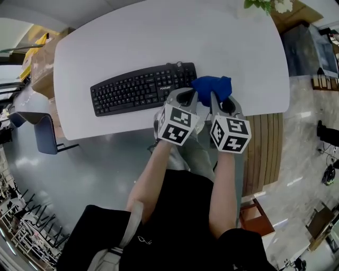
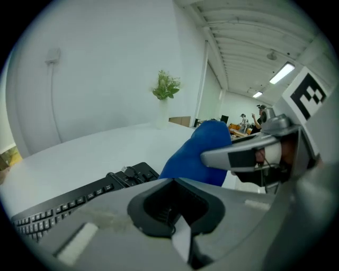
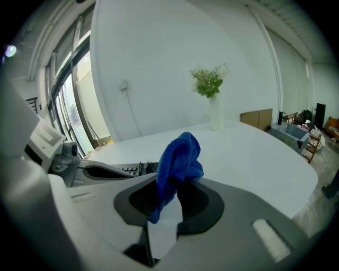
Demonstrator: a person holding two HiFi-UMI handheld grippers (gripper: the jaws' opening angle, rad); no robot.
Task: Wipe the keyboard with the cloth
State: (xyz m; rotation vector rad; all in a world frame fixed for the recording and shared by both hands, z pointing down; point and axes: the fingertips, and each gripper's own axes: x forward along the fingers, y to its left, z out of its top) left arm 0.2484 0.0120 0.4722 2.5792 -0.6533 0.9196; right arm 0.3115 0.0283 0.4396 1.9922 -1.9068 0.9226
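Keyboard (image 1: 140, 89) lies near the white table's (image 1: 159, 37) front edge, bare tabletop beyond it, with the blue cloth (image 1: 212, 87) at its right end clamped in the right gripper (image 1: 221, 99), the left gripper (image 1: 184, 96) closed and empty alongside, and a plant (image 1: 265, 4) at the far edge.

White table (image 1: 132, 42): black keyboard (image 1: 139, 89) lying left of frame centre; vase of greenery (image 1: 267, 5) at top right edge.

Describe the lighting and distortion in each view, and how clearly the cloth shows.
Head view: even, soft light, the white table bowed by the fisheye, blue cloth and keyboard sharp. Left gripper view: dark round vignette, bright ceiling strips, keyboard soft near the edge. Right gripper view: window brightness at left, cloth crisp.
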